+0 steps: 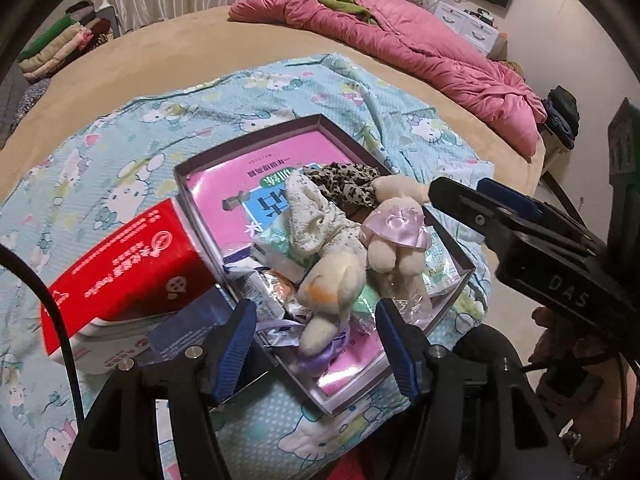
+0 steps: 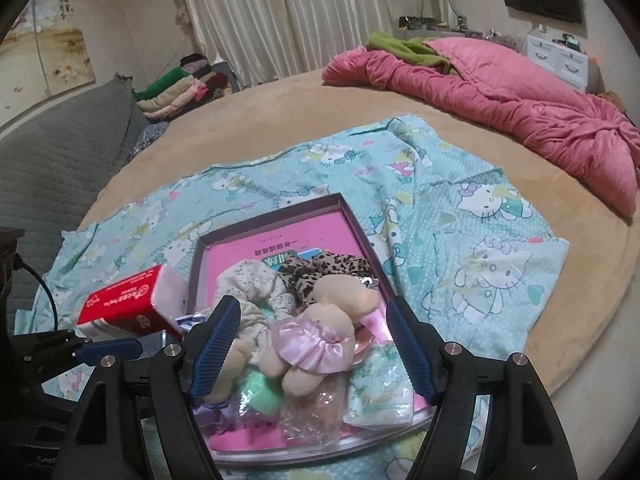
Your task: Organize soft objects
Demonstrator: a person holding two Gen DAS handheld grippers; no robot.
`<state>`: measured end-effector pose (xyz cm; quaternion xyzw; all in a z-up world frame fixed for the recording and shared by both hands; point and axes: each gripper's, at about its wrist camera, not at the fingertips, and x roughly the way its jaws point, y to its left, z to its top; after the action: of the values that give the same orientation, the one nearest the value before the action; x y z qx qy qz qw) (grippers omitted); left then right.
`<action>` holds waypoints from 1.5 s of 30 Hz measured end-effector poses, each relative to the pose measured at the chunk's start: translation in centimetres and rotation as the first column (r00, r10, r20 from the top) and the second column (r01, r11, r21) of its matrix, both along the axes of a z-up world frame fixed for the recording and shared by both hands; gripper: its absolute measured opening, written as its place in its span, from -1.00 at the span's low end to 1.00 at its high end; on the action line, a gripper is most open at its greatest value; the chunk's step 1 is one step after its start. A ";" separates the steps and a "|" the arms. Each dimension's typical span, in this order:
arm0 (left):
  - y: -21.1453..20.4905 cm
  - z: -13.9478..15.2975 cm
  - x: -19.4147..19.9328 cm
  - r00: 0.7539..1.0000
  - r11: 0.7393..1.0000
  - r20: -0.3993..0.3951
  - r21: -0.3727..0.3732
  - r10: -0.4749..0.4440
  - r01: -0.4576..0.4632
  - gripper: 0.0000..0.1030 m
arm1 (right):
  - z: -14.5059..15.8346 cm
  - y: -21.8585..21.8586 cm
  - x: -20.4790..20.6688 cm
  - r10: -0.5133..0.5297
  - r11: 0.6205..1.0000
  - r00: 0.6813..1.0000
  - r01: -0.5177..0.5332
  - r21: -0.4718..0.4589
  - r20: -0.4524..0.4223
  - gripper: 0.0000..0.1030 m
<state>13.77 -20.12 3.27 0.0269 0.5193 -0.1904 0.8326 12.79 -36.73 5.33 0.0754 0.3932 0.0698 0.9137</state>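
A shallow box (image 1: 320, 119) with a pink floor lies on the blue cartoon sheet (image 1: 132, 128). In it are piled a cream plush in a pink satin skirt (image 1: 394, 232), a second cream plush with purple ribbon (image 1: 332, 292), a cream patterned cloth (image 1: 316, 208) and a leopard-print fabric (image 1: 344, 180). My left gripper (image 1: 316, 350) hangs open above the ribbon plush, its pads apart from it. My right gripper (image 2: 314, 350) stands open over the skirted plush (image 2: 316, 344) without pressing it. The right gripper (image 1: 456, 189) also shows from the side by the box's right edge.
A red tissue pack (image 1: 128, 264) leans at the box's left side. Green-printed tissue packets (image 2: 380, 396) and a clear plastic bag (image 2: 312, 412) lie in the box's near end. On the tan bed (image 2: 280, 112) a pink quilt (image 2: 500, 100) fills the far right; folded clothes (image 2: 180, 84) are stacked far left.
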 end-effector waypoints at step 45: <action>7.2 2.7 -8.1 0.974 0.979 0.119 0.050 0.193 -0.200 0.61 | 3.1 7.5 -11.8 0.003 0.993 0.998 0.004 -0.120 0.057 0.68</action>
<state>5.72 -12.96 5.98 0.0118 0.4768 -0.0892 0.8744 1.01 -29.22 8.47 0.0182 0.3707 0.0479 0.9273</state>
